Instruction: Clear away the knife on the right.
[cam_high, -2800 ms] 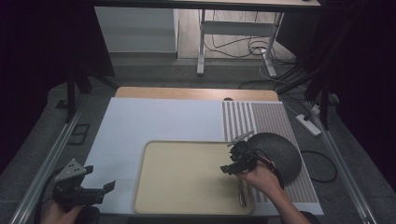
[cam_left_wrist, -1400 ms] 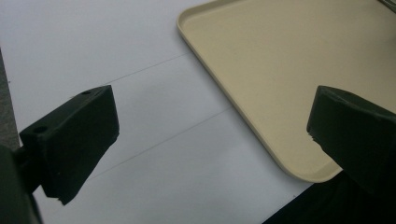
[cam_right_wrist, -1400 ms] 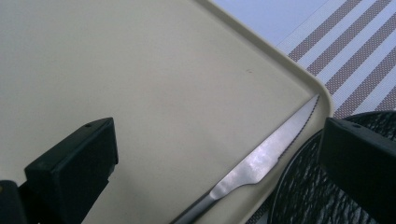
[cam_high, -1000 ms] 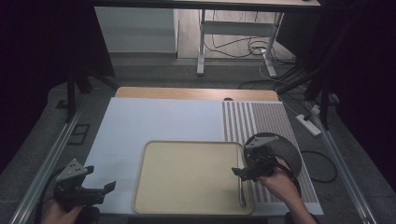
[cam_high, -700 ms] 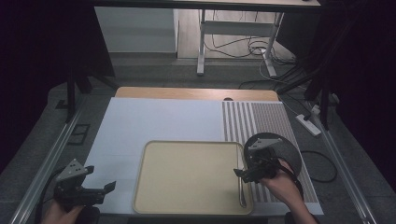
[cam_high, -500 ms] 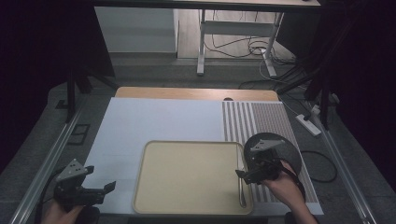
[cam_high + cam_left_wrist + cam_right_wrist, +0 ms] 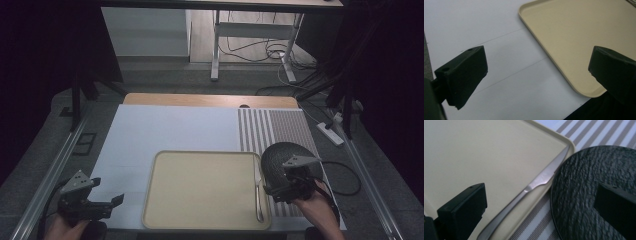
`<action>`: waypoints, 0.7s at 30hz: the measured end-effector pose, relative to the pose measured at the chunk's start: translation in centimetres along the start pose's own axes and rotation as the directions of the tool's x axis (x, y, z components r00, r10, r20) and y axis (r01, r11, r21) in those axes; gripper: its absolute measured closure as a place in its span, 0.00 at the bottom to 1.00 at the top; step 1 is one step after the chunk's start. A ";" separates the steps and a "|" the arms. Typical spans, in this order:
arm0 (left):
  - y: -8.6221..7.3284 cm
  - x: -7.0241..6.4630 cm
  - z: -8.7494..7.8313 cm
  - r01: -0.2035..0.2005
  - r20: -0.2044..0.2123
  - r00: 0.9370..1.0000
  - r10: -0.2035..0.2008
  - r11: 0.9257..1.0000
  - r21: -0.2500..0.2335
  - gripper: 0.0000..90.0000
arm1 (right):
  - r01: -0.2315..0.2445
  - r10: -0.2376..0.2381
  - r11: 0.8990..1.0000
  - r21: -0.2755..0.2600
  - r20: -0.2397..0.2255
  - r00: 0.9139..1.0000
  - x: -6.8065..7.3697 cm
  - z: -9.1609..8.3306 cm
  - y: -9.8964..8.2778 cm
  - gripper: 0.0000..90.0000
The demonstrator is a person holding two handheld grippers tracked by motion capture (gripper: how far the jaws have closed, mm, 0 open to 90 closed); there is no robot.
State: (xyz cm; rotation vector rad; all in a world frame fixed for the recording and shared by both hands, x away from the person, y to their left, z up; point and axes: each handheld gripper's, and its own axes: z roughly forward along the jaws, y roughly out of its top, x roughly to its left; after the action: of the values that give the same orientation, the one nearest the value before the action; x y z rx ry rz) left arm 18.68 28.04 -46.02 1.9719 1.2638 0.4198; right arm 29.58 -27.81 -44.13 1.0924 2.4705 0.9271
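A beige tray (image 7: 205, 187) lies on the white sheet near the table's front. A steel knife (image 7: 258, 192) rests along the tray's right rim. A black textured plate (image 7: 282, 152) sits on the striped mat just right of the tray. My right gripper (image 7: 271, 192) hovers open over the plate's near edge, jaws towards the knife. In the right gripper view the knife (image 7: 534, 186) runs between my jaws, with the plate (image 7: 584, 185) to its right. My left gripper (image 7: 112, 206) is open at the front left, beside the tray's corner (image 7: 579, 37), holding nothing.
The white sheet (image 7: 170, 130) covers the left and middle of the table. The striped mat (image 7: 280, 127) covers the right part. Metal rails (image 7: 47, 185) run along both table sides. A desk frame and cables (image 7: 250, 50) stand on the floor behind.
My right gripper has drifted right and back towards the person, from the tray's right edge to over the plate's near side. The knife, plate and left gripper have stayed put.
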 end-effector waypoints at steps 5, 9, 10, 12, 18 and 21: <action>0.0 0.0 0.0 -0.001 -0.001 1.000 0.001 1.000 0.001 0.02 | -0.019 0.019 1.000 -0.008 0.021 1.000 -0.2 -0.8 -0.8 0.00; 0.0 0.0 0.0 0.000 -0.001 1.000 0.000 1.000 0.001 0.02 | -0.034 0.034 0.999 -0.009 0.034 0.999 -0.4 -1.3 -1.4 0.00; 0.0 0.0 0.0 0.000 -0.001 1.000 0.000 1.000 0.001 0.02 | -0.037 0.037 0.999 -0.007 0.037 0.999 -0.5 -1.4 -1.6 0.00; 0.0 0.0 0.0 0.001 -0.001 1.000 -0.001 1.000 0.001 0.02 | -0.047 0.047 0.999 -0.004 0.040 0.998 -0.6 -1.6 -1.9 0.00; 0.0 0.0 0.0 0.002 -0.001 1.000 -0.002 1.000 0.002 0.02 | -0.064 0.065 0.998 -0.002 0.048 0.997 -0.8 -2.1 -2.6 0.00; 0.0 0.0 0.0 0.000 -0.002 1.000 0.000 1.000 0.004 0.02 | -0.070 0.070 0.998 -0.003 0.053 0.996 -0.9 -2.3 -2.9 0.00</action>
State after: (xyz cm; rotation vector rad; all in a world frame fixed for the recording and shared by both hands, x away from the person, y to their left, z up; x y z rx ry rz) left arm 18.71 28.01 -46.01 1.9748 1.2669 0.4193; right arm 27.43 -30.98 -44.34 1.1940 2.4031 0.9068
